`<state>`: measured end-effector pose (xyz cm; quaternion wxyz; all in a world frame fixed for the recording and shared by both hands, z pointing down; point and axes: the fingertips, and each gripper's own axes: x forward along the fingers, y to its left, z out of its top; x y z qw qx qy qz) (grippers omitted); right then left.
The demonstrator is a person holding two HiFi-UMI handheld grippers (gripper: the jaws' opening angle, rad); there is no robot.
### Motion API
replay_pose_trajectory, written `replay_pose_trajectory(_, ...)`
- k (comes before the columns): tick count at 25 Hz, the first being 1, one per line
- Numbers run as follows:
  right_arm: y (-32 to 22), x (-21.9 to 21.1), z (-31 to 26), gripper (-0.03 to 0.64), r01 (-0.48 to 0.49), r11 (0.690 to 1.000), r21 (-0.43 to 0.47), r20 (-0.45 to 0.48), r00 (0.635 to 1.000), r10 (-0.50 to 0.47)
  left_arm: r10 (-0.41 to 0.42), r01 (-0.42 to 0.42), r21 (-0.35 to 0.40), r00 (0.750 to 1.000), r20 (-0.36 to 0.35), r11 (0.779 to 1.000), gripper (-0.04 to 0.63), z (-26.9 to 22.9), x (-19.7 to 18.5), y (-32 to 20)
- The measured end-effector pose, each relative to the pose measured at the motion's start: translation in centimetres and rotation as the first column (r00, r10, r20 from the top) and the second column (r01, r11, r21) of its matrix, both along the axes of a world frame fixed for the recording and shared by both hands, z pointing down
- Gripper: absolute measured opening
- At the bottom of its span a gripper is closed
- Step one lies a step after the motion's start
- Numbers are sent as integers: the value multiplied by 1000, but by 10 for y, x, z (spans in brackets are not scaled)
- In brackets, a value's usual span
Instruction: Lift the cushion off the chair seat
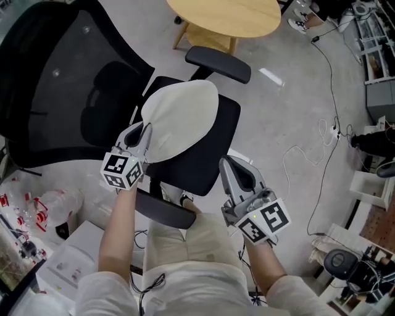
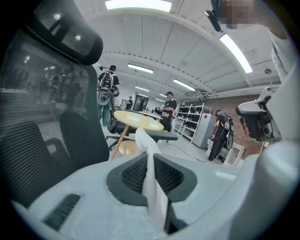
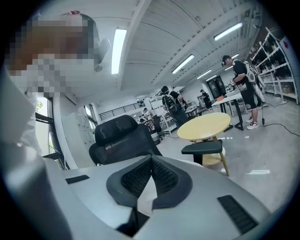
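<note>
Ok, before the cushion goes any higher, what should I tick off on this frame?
1. Left hand-held gripper shut on the cushion edge: ok.
2. Fabric pinched between its jaws, per the left gripper view: ok.
3. Right hand-held gripper sharing the load: not ok; it is shut, off the cushion, by the chair seat edge.
4. Cushion fully clear of the seat: cannot tell.
5. Armrest apart from the cushion: ok.

An open lab or workshop hall: ceiling strip lights at top, metal shelving at right, round wooden table, cables crossing grey concrete floor.
</note>
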<state>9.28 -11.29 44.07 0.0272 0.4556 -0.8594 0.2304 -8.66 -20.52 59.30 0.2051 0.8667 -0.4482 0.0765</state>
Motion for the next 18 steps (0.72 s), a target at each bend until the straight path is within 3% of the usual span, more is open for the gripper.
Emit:
replay_pose_trajectory(9,6,3,-46,-2,-8,999,51,-11,1000,9,-101,101,17,995,-10,995,38,-51,-30,16)
replay_pose_trajectory(18,0,18,-88,-2,-53,988,144,-25,998,57,-114,114,134,993,-9,984,38,-126,-48,18)
